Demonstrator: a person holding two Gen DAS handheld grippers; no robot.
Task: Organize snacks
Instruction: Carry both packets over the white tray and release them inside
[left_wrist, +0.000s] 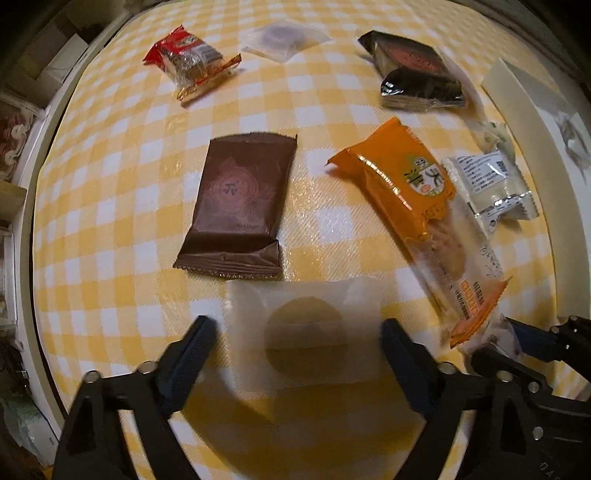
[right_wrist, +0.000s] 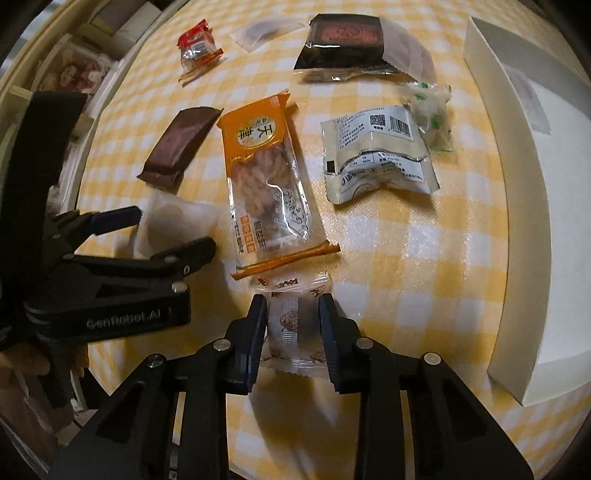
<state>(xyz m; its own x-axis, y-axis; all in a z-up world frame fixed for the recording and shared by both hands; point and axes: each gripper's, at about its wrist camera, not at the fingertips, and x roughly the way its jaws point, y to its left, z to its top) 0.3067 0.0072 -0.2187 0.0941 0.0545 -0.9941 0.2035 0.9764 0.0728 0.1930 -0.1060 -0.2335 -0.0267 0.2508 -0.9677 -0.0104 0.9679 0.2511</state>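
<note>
My left gripper (left_wrist: 297, 328) is shut on a frosted white packet with a round cake (left_wrist: 306, 338), held above the yellow checked tablecloth (left_wrist: 110, 221). The packet shows blurred. My right gripper (right_wrist: 293, 310) is shut on a small clear candy packet (right_wrist: 291, 325). In the right wrist view the left gripper (right_wrist: 173, 230) holds the frosted packet (right_wrist: 173, 218) at the left. On the cloth lie a brown packet (left_wrist: 236, 203), an orange biscuit packet (left_wrist: 413, 206), a white barcode packet (right_wrist: 376, 155), a black packet (left_wrist: 417, 70), a red packet (left_wrist: 188, 59), another frosted packet (left_wrist: 280, 38) and a green-white packet (right_wrist: 432, 114).
A white open box (right_wrist: 517, 177) stands along the right side of the table. The table's left edge (left_wrist: 40, 155) borders shelves with boxes. Bare checked cloth lies at the near right (right_wrist: 424, 295).
</note>
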